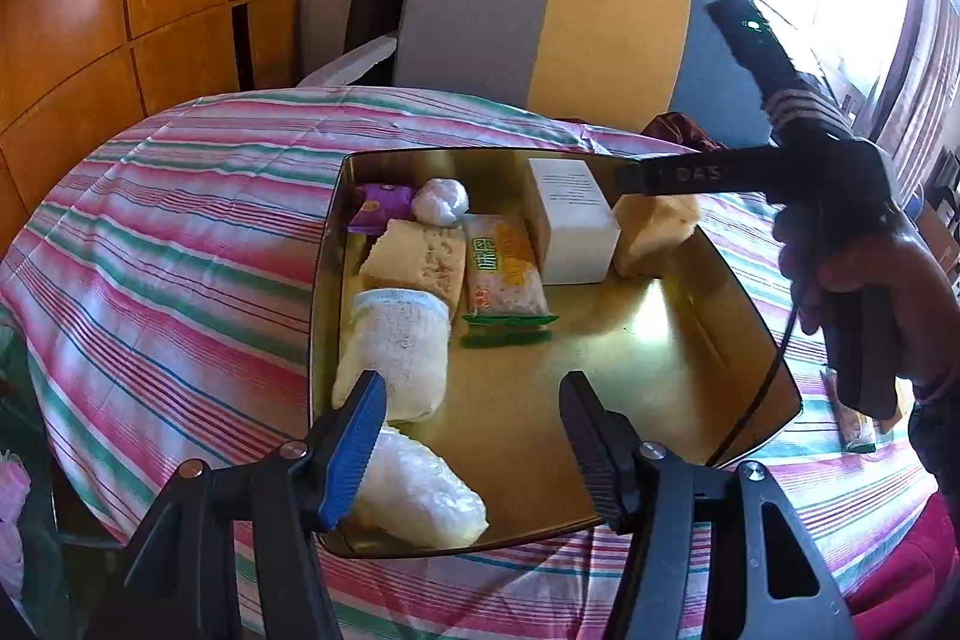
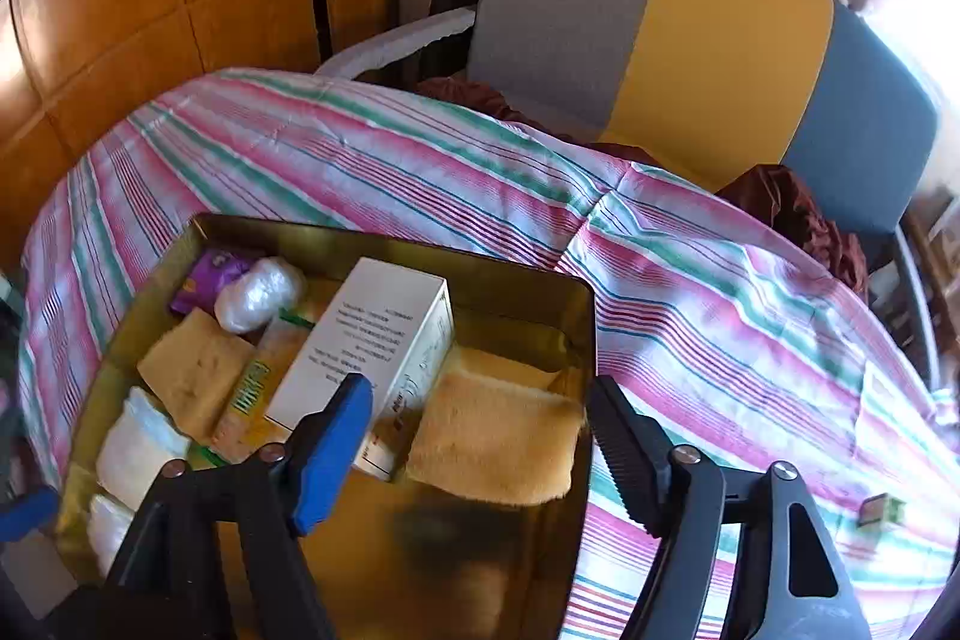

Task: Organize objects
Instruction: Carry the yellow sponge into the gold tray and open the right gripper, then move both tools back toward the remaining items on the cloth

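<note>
Gold metal is catching the window light as a shallow tin (image 1: 336,280) is sitting on the striped tablecloth (image 1: 180,220) covering the tabletop, filling up with small household bits. Along its left side a purple packet (image 1: 378,205), a ball of clear wrap (image 1: 441,201), a tan sponge (image 1: 420,259), a green-edged snack packet (image 1: 501,274) and a rolled white sock (image 1: 396,346) are lying packed edge to edge, apparently to save room. A white box (image 2: 366,340) is standing in the middle, and a fuzzy yellow cloth (image 2: 498,436) is lying just beside it against the right wall, seemingly the latest arrival. The right tongs (image 2: 480,436) are hovering over that cloth with jaws spread wide and nothing between them. The left tongs (image 1: 474,436) are standing half open and empty above the near end of the tin, close to a crinkled clear bag (image 1: 420,490), probably steadying or waiting. One small green packet (image 2: 879,511) is lying alone on the cloth to the right, well apart from the tin, likely the next to go in.
</note>
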Demonstrator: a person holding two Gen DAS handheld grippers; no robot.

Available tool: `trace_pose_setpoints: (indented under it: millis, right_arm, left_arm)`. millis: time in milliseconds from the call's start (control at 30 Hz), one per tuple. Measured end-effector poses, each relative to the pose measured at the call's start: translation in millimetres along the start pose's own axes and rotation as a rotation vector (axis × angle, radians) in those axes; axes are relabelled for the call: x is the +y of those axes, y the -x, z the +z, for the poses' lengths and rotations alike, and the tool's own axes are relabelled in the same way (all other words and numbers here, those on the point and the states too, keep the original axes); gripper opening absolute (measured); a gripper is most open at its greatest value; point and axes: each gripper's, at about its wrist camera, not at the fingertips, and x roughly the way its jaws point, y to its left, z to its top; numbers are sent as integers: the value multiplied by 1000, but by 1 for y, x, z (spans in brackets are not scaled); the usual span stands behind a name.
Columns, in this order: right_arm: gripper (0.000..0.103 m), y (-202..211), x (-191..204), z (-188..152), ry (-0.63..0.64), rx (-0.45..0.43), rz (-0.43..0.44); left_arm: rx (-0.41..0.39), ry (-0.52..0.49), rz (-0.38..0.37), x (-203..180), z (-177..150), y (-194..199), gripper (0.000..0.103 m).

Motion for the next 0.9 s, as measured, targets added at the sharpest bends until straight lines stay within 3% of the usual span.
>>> trace_pose_setpoints:
  millis: [200,500,900]
  right_arm:
    - [82,13,-4,-13,-25,-20,11]
    - [93,66,-30,-48,-154,-107,66]
    - [95,112,-105,-131,-289,-101,-34]
  left_arm:
    - [-9,7,3,1,0,3,61]
    - [-30,-27,-7,-12,-1,14,61]
    - [-42,-106,-83,-49,0,26,61]
